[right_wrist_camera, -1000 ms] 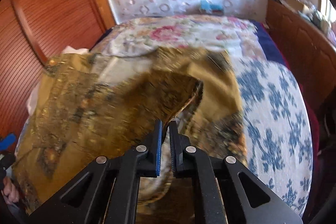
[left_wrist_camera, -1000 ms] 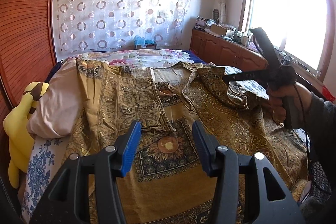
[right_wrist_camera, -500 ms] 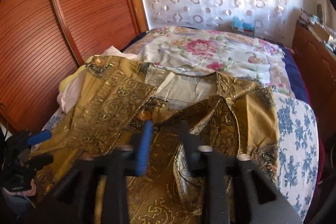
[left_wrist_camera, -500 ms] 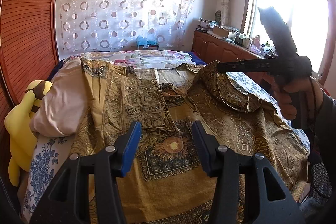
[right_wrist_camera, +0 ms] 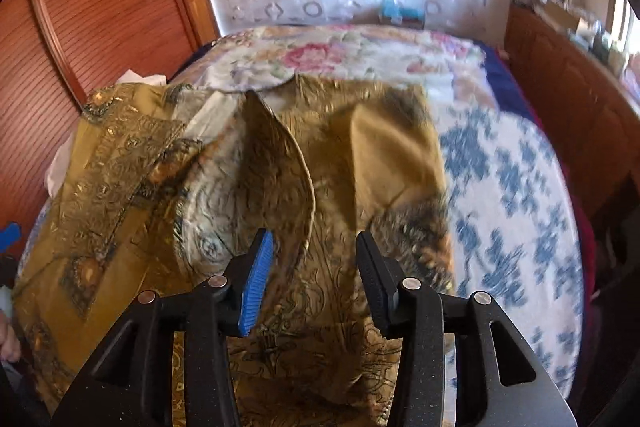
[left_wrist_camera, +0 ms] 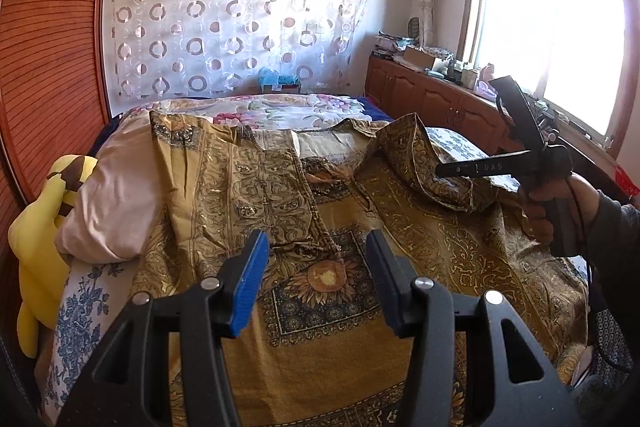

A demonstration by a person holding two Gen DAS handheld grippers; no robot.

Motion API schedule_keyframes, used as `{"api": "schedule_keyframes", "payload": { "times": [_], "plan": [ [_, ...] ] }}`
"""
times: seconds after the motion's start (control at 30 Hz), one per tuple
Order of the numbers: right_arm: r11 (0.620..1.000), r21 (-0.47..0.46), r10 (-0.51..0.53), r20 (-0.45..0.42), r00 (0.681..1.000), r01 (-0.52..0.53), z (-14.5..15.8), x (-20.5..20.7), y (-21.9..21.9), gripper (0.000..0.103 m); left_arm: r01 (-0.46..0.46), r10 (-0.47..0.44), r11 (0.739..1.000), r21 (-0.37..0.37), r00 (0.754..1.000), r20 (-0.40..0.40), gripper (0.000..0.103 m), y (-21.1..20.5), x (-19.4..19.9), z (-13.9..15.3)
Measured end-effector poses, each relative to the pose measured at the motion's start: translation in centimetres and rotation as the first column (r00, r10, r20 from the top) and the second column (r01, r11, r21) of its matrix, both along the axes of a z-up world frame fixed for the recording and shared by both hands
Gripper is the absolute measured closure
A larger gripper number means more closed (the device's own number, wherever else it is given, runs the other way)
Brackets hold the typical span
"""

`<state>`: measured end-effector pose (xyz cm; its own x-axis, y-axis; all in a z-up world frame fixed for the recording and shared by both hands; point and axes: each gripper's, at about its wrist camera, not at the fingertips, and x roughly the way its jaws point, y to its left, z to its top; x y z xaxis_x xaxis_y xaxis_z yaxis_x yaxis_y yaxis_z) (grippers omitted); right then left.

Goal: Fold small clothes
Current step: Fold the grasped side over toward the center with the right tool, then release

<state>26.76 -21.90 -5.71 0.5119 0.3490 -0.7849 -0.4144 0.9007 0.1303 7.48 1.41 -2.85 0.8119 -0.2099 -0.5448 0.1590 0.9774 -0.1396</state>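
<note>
Nearest us, our left gripper hangs with its blue-padded jaws spread wide and nothing between them, above the sunflower medallion of the mustard-gold patterned garment spread across the bed. Our right gripper is likewise released, jaws apart and empty, over the same garment's right side, where a flap of cloth stands curled upward just beyond the fingertips. The right view is blurred, so we cannot tell whether that flap touches the blue pad.

To the left, a pale pink pillow lies under the garment's edge, with a yellow plush toy between it and the reddish wooden slatted wardrobe. To the right, blue-flowered white bedding lies bare up to the bed's edge.

Farther on, a floral quilt covers the bed's far end, beneath a circle-patterned sheer curtain. A cluttered brown wooden cabinet runs along under the window.
</note>
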Motion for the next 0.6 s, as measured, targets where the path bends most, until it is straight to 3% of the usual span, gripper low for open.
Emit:
{"api": "schedule_keyframes", "payload": {
  "times": [0.03,0.1,0.17,0.43,0.47,0.57,0.6],
  "plan": [
    [1.000,0.012,0.015,-0.013,1.000,-0.014,-0.2,0.0,0.2,0.064,-0.001,0.001,1.000,0.000,1.000,-0.001,0.053,0.0,0.0,0.0],
    [0.999,0.001,0.045,-0.028,0.999,-0.045,-0.4,-0.1,0.9,0.087,-0.003,0.003,1.000,0.001,1.000,-0.004,0.053,-0.2,0.1,-0.1],
    [0.997,-0.015,0.079,-0.016,0.997,-0.079,-0.3,-0.6,2.1,0.095,-0.004,0.004,1.000,0.000,1.000,-0.004,0.053,-0.2,0.1,-0.1],
    [0.978,0.068,0.197,0.009,0.980,-0.198,1.6,-3.0,5.5,0.096,-0.004,0.004,1.000,0.001,1.000,-0.006,0.053,-0.2,0.1,-0.2],
    [0.974,0.071,0.214,0.015,0.977,-0.214,1.9,-3.4,5.8,0.093,-0.005,0.005,1.000,0.000,1.000,-0.005,0.053,-0.2,0.1,-0.2],
    [0.968,0.074,0.238,0.039,0.970,-0.240,2.7,-4.1,6.0,0.059,-0.007,0.007,1.000,-0.004,1.000,-0.007,0.053,-0.1,0.1,-0.2],
    [0.969,0.074,0.234,0.045,0.971,-0.237,2.8,-4.2,5.8,0.056,-0.007,0.007,1.000,-0.004,1.000,-0.007,0.053,0.1,0.1,-0.3]
  ]
}}
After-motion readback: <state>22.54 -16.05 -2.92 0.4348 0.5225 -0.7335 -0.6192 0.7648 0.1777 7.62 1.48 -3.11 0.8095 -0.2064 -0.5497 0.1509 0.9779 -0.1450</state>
